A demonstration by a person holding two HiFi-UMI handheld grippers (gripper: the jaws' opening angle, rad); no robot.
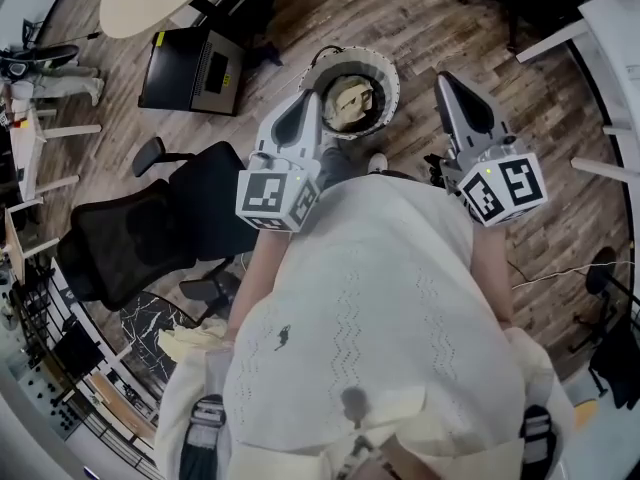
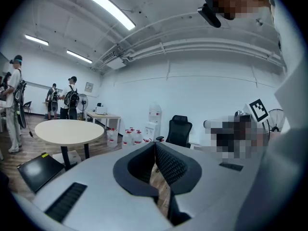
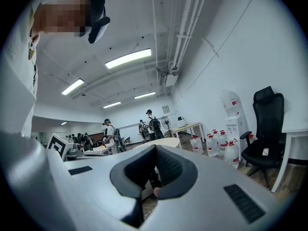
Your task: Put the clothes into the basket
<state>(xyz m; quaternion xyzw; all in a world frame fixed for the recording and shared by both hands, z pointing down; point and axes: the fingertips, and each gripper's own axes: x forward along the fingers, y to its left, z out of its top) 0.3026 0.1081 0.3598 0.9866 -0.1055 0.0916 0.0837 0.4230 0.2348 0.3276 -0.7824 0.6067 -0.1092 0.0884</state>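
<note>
The left gripper (image 1: pixel 310 103) and right gripper (image 1: pixel 446 78) both have their jaws closed with nothing between them, held out level in front of the person's white knit sweater (image 1: pixel 370 328). The round white slatted laundry basket (image 1: pixel 388 80) stands on the wood-plank floor (image 1: pixel 420 18) beyond the two tips, nearer the left one. A pale yellowish garment (image 1: pixel 350 103) lies inside it. A black mesh office chair (image 1: pixel 150 233) stands to the left.
</note>
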